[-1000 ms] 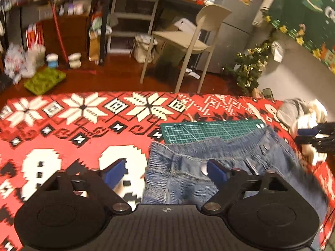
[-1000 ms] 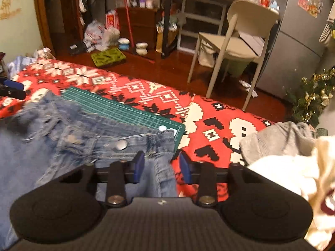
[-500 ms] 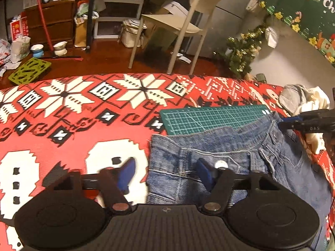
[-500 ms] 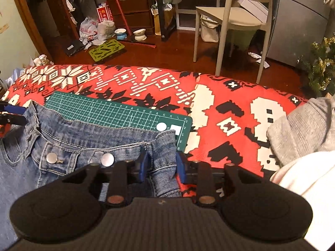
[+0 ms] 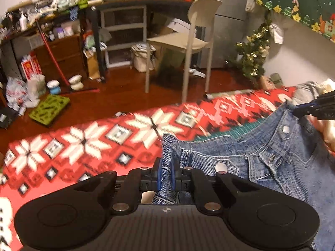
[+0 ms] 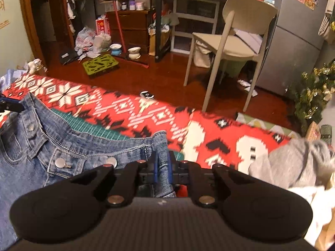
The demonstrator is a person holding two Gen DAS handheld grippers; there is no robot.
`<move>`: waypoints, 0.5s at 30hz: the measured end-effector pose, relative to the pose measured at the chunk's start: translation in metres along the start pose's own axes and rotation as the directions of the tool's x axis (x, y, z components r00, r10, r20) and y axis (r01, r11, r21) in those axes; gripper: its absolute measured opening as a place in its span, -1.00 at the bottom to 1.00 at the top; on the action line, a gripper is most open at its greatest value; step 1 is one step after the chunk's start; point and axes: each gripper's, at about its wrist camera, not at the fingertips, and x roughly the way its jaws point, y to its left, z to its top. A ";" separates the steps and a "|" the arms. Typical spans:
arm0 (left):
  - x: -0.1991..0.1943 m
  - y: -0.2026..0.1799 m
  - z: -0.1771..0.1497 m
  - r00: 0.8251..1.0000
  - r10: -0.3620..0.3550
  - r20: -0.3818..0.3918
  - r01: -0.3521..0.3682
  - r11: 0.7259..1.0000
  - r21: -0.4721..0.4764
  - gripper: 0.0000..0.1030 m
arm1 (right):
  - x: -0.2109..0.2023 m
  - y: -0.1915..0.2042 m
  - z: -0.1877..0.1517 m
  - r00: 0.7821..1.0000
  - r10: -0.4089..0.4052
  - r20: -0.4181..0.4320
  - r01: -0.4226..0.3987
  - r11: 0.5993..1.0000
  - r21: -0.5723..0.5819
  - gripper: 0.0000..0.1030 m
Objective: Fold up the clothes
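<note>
Red blanket (image 5: 88, 146), jeans (image 5: 261, 163) waistband corners pinched by 2 tools

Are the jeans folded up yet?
No. The jeans are spread out, waistband stretched between left gripper and right gripper.

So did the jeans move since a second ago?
Yes. The jeans have lifted: both tools now pinch the waistband corners, which stand up in front of the green cutting mat instead of lying flat on it.

Blue denim jeans (image 5: 261, 163) lie on a red, white-and-black snowflake-patterned blanket (image 5: 83, 146), over what looks like a green mat (image 6: 88, 125).
</note>
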 end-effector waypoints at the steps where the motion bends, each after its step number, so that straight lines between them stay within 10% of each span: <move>1: 0.005 0.001 0.002 1.000 0.016 -0.005 -0.016 1.000 0.002 -0.81 | 0.004 -0.001 0.003 1.000 -0.005 -0.004 0.005 1.000 -0.001 -0.81; 4: 0.016 0.001 0.004 0.995 0.100 -0.017 -0.100 0.995 0.008 -0.76 | 0.019 -0.001 0.007 0.999 -0.037 -0.018 0.037 0.999 -0.002 -0.76; 8: -0.006 0.010 0.003 0.995 0.089 0.050 -0.086 0.994 -0.061 0.11 | 0.013 -0.007 0.006 0.999 -0.027 0.020 0.027 0.999 0.043 -0.21; 12: -0.034 0.011 -0.002 0.993 0.081 0.085 -0.073 0.993 -0.090 0.12 | -0.019 -0.006 -0.002 0.998 -0.007 0.068 0.004 0.999 0.044 -0.09; 15: -0.055 0.000 -0.014 0.994 0.061 0.093 -0.054 0.996 -0.078 0.42 | -0.049 0.004 -0.018 0.995 0.026 0.100 -0.029 0.999 0.027 0.51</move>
